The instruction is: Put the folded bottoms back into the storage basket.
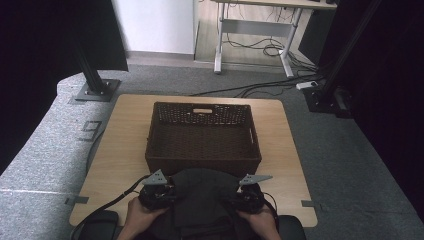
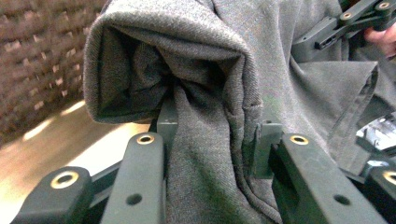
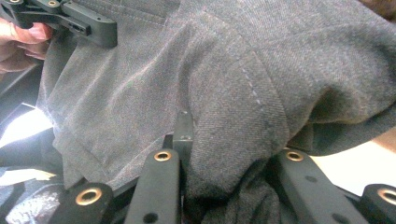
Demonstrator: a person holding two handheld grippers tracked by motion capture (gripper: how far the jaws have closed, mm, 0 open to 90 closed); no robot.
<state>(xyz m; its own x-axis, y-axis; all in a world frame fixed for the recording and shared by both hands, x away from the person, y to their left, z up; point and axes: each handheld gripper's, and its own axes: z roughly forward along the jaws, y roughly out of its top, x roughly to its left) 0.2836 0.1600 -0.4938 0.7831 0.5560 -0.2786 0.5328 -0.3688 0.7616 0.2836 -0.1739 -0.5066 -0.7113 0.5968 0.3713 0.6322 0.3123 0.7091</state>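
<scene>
Grey carpet surrounds a wooden table [image 1: 120, 130] bearing an empty wicker basket [image 1: 202, 162] at frame centre. Below it, the left gripper [image 1: 156, 189] and right gripper [image 1: 250, 192] each clamp folds of a dark grey garment [image 1: 200, 197]. Gripping seems done; placing it in the basket remains.

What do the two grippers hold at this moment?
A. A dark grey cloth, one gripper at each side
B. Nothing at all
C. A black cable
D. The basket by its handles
A: the left gripper and the right gripper each pinch folds of the dark grey cloth, in front of the basket.
</scene>
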